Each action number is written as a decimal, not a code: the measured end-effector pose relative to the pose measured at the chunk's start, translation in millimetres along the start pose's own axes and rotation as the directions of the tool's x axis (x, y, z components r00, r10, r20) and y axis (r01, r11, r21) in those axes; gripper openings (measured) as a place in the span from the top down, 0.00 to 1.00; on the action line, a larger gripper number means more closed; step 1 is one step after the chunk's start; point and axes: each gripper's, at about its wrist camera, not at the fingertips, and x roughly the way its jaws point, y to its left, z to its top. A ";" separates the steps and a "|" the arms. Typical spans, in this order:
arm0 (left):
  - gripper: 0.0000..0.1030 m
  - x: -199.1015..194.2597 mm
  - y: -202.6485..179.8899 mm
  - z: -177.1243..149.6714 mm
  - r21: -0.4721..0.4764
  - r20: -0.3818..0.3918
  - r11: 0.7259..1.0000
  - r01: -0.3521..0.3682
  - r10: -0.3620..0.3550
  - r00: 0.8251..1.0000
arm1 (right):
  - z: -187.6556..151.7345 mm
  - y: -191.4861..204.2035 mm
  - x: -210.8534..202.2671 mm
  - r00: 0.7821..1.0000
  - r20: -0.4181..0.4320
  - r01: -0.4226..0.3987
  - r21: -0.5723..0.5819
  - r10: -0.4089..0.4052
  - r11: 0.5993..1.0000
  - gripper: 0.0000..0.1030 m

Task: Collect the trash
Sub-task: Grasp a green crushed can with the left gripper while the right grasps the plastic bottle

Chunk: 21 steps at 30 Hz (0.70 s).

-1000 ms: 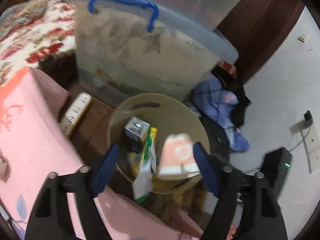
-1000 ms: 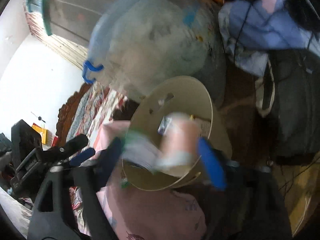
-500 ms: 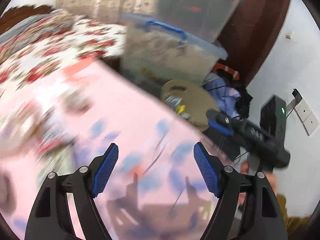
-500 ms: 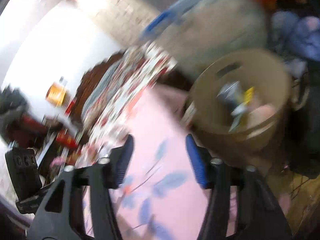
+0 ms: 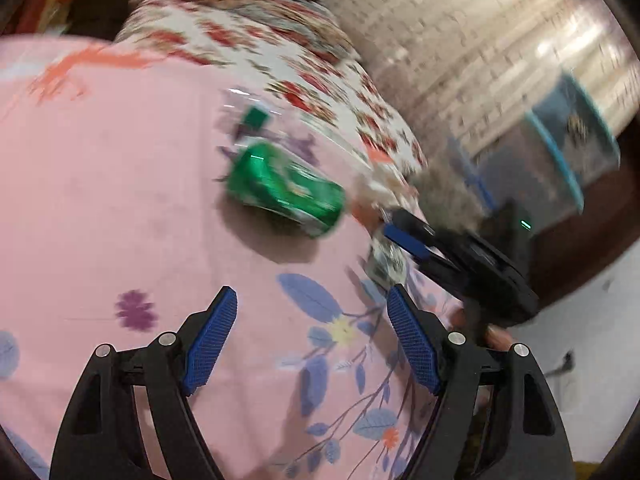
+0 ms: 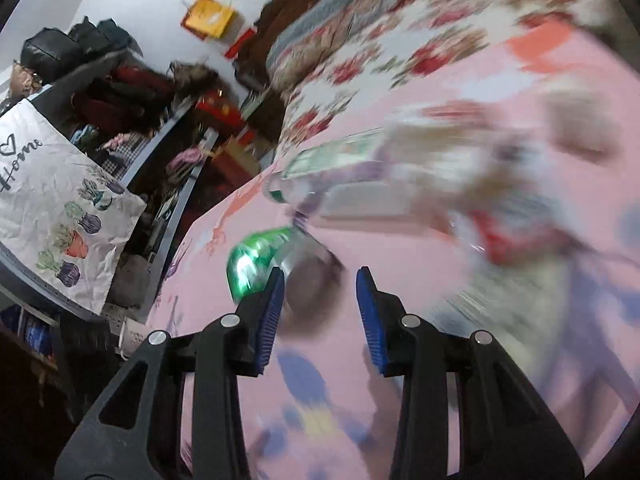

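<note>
Pink bedding fills the left wrist view: a pink sheet (image 5: pixel 120 208) printed with purple flowers and blue leaves covers the bed across the left and centre of the frame. The left gripper (image 5: pixel 312 344) sits at the bottom centre, its blue-padded jaws spread wide with nothing between them. Just above it, at mid-frame, a green can (image 5: pixel 284 188) lies on its side on the sheet, well clear of the pads. A blurred clear bottle with a green label (image 5: pixel 256 120) lies just beyond the can, higher in the frame. A red-flowered quilt (image 5: pixel 320 64) runs along the top. At centre right the right gripper (image 5: pixel 412 240) reaches in over the bed edge, and behind it, at upper right, stands a clear storage box with a blue rim (image 5: pixel 560 152).

The right wrist view is badly smeared by motion. The right gripper (image 6: pixel 320 308) is at the bottom centre, jaws parted and gripping nothing. The green can (image 6: pixel 256 260) lies on the pink sheet (image 6: pixel 400 248) right at the tip of the left-hand pad; whether it touches is unclear. Above it lies the clear bottle (image 6: pixel 332 168), and blurred litter (image 6: pixel 500 232) spreads to the right. A white cloth printed with potted plants (image 6: pixel 60 200) hangs at the left edge.
</note>
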 end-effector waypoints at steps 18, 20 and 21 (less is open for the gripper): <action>0.52 33.9 61.8 32.5 -0.209 0.026 0.972 0.109 -0.106 0.994 | -35.7 34.6 58.4 0.983 -0.164 -0.089 -0.031 0.083 0.995 0.59; 0.60 35.6 64.4 29.7 -0.200 0.028 0.972 0.120 -0.117 0.993 | -25.9 39.4 48.7 0.986 -0.161 -0.053 -0.106 0.036 0.993 0.59; 0.60 33.0 63.2 27.5 -0.178 0.039 0.978 0.112 -0.107 0.993 | -15.8 43.9 41.6 0.989 -0.146 -0.018 -0.166 -0.007 0.986 0.59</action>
